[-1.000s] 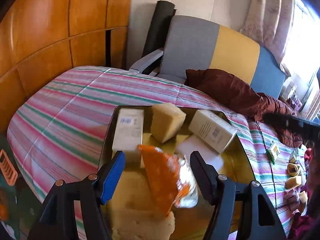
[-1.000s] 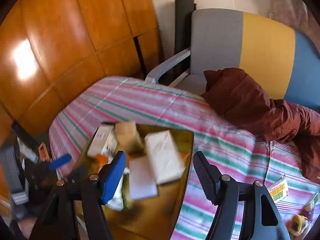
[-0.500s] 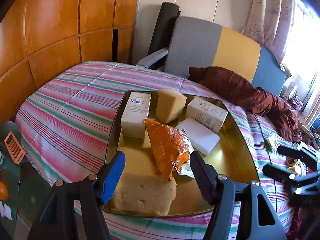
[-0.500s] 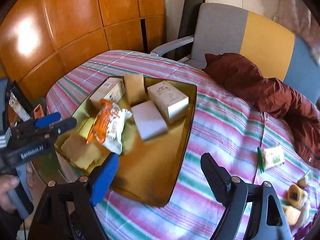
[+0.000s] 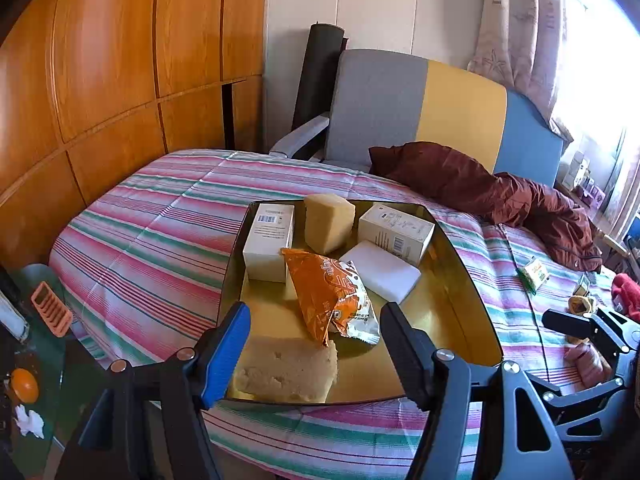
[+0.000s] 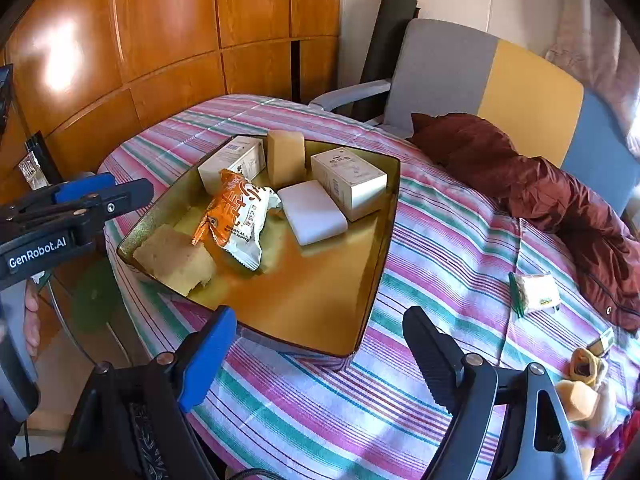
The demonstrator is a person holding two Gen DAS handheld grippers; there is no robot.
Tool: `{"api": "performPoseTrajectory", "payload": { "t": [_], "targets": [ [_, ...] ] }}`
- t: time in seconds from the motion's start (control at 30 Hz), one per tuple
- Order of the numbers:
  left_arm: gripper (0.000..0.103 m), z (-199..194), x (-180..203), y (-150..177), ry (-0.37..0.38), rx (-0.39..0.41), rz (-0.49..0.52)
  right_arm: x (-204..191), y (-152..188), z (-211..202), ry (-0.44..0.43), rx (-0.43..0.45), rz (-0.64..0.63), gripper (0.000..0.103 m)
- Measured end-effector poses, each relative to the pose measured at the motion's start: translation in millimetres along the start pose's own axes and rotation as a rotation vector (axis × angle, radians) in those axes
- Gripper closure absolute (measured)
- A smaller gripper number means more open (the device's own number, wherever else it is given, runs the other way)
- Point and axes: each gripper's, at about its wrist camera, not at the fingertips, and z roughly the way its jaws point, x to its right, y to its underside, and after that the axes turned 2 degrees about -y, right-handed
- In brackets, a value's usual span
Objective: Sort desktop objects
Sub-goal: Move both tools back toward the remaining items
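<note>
1. A gold tray (image 6: 360,264) is seen on a table covered by a pink, green and white striped cloth (image 6: 440,264).
2. Six items are held in the tray: an orange snack packet (image 6: 236,218) near the middle, a tan sponge block (image 6: 176,258) at the near left corner, a flat white block (image 6: 312,212) just right of the packet, and two white cartons (image 6: 230,162) (image 6: 348,178) at the far side with an upright yellow sponge wedge (image 6: 286,158) between them.
3. In the left wrist view the packet's corner is seen overlapping the tan sponge block; whether it presses on it cannot be told.
4. The left gripper (image 5: 316,336) is held over the tray's near edge, jaws spread wide, nothing gripped; the tan block and the packet are framed between its fingers but not touched.
5. The right gripper (image 6: 320,344) is held over the tray's near right corner and the cloth, jaws wide apart, nothing between them.
6. Unsorted items are left on the cloth to the right, well apart from the tray: a green-edged sachet (image 6: 536,290), a small carton (image 6: 602,342), and yellow pieces (image 6: 582,384) at the edge, too blurred to identify.
7. A dark red jacket (image 6: 540,184) is draped across the table's far right, against a grey, yellow and blue chair (image 6: 480,72).
8. A hand (image 6: 30,316) is seen on the left gripper's handle.
</note>
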Motion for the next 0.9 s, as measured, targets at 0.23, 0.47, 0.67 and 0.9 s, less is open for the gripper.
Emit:
{"api": "performPoseTrajectory", "payload": {
  "t": [0.23, 0.47, 0.67, 0.9],
  "targets": [
    [0.035, 3.1, 8.9, 4.2, 0.011, -0.025, 0.019, 13.8, 12.3, -13.7, 0.006, 0.032, 0.047, 0.013],
    [0.035, 7.5, 25.4, 10.3, 0.034, -0.052, 0.060, 38.8, 28.3, -20.8, 0.040, 0.015, 0.121, 0.012],
    [0.035, 8.6, 41.7, 14.6, 0.061, -0.059, 0.105, 60.5, 40.4, -28.5, 0.072, 0.000, 0.181, 0.012],
    [0.035, 10.9, 59.1, 16.0, 0.141, -0.073, 0.136, 92.5, 55.2, -45.0, 0.138, -0.013, 0.254, 0.012]
  ]
}}
